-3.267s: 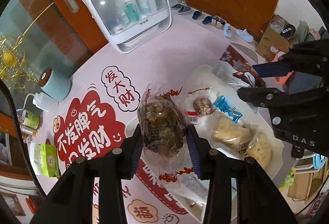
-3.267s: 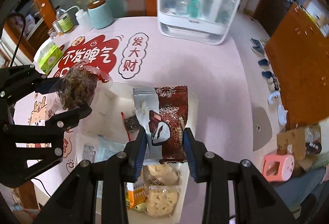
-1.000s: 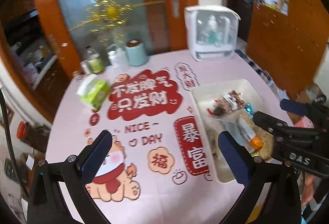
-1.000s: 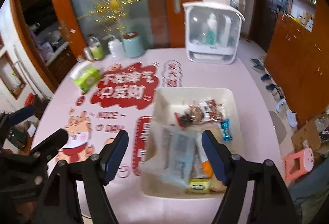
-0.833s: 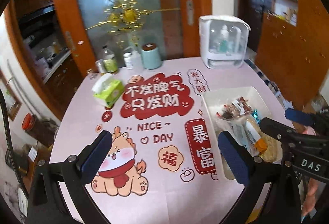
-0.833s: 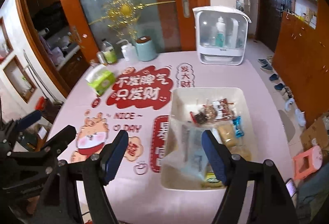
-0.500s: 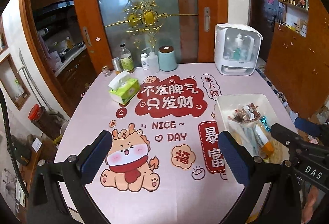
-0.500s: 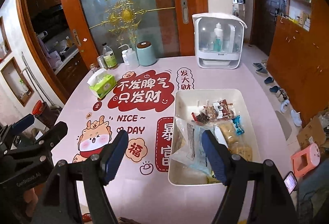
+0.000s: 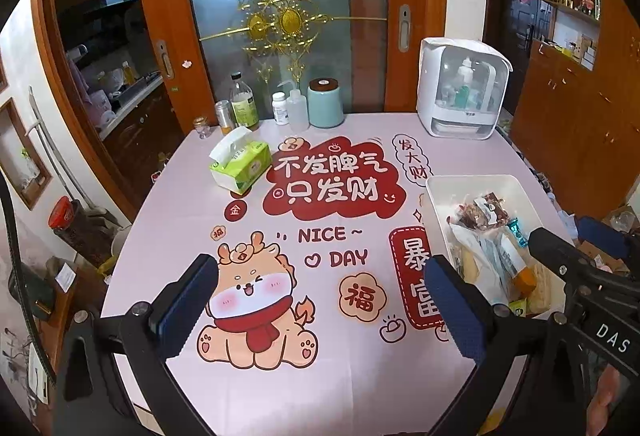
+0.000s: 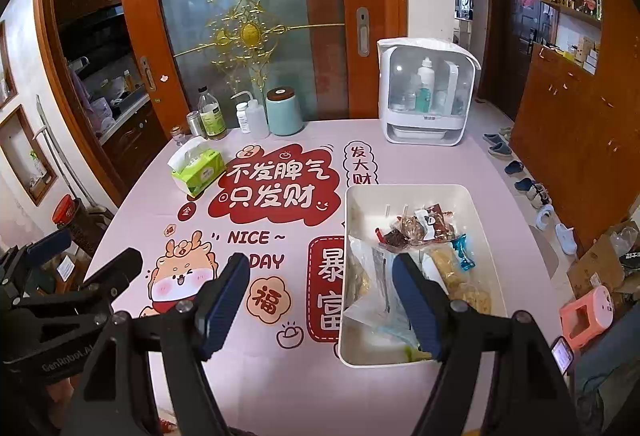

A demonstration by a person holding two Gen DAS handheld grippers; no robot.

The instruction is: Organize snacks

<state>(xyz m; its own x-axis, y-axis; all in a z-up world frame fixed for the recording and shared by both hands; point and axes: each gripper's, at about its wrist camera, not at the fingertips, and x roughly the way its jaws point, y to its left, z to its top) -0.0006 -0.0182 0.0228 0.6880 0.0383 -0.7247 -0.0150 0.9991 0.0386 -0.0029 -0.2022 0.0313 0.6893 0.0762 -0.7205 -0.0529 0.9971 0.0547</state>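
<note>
A white bin (image 10: 408,189) stands on the right side of the pink printed tablecloth (image 10: 280,140). It holds several snack packets (image 10: 424,224), among them a clear bag (image 10: 372,276) and a blue candy (image 10: 462,250). My right gripper (image 10: 320,300) hangs open and empty above the table's near edge, with its right finger over the bin's front. My left gripper (image 9: 320,304) is also open and empty, over the cartoon dog print. In the left wrist view the bin (image 9: 436,196) lies to the right, and the right gripper (image 9: 576,240) reaches over it.
A green tissue box (image 10: 198,166) sits at the left. Bottles and a teal canister (image 10: 284,112) line the back edge, and a white cosmetics case (image 10: 426,92) stands at the back right. A pink stool (image 10: 586,310) and shoes are on the floor to the right.
Both grippers let go of the snack packets they held over the bin and opened wide. They have drawn back and up from the table, so the whole tabletop now shows.
</note>
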